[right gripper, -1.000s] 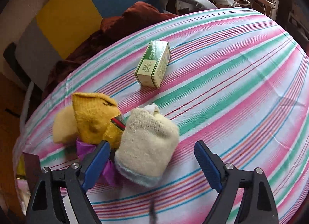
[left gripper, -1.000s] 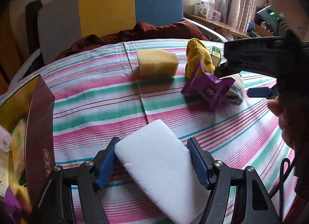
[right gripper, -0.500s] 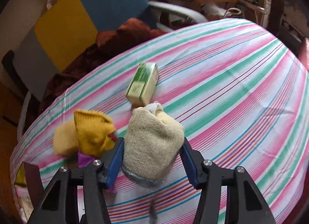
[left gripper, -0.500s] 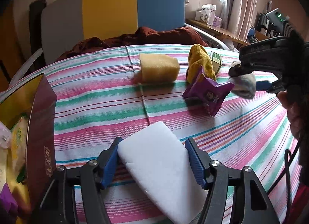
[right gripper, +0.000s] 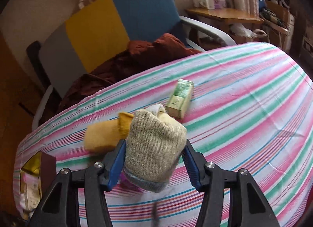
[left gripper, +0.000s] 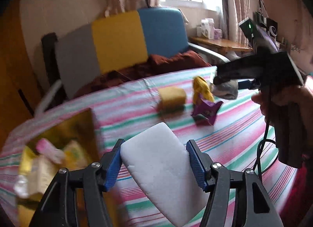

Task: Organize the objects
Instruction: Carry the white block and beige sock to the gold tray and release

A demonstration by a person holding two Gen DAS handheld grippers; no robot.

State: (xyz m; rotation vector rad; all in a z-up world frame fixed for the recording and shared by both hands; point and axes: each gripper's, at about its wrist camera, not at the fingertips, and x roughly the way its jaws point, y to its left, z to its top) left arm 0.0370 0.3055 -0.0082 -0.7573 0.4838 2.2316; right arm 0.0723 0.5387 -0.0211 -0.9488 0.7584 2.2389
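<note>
A: Left gripper (left gripper: 154, 160)? 
B: Clamped on the white foam block (left gripper: 162, 168), held above the striped tablecloth (left gripper: 234, 129), beside the open box (left gripper: 58, 148).

A: Right gripper (right gripper: 152, 160)? 
B: Clenched on the beige sock bundle (right gripper: 154, 144), lifted off the cloth; green carton (right gripper: 180, 99) lies just behind.

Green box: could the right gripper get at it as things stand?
Probably not yet. The green box lies in the open on the striped cloth just beyond the right gripper, but the jaws are shut on a beige sock, which would have to be put down first.
</note>
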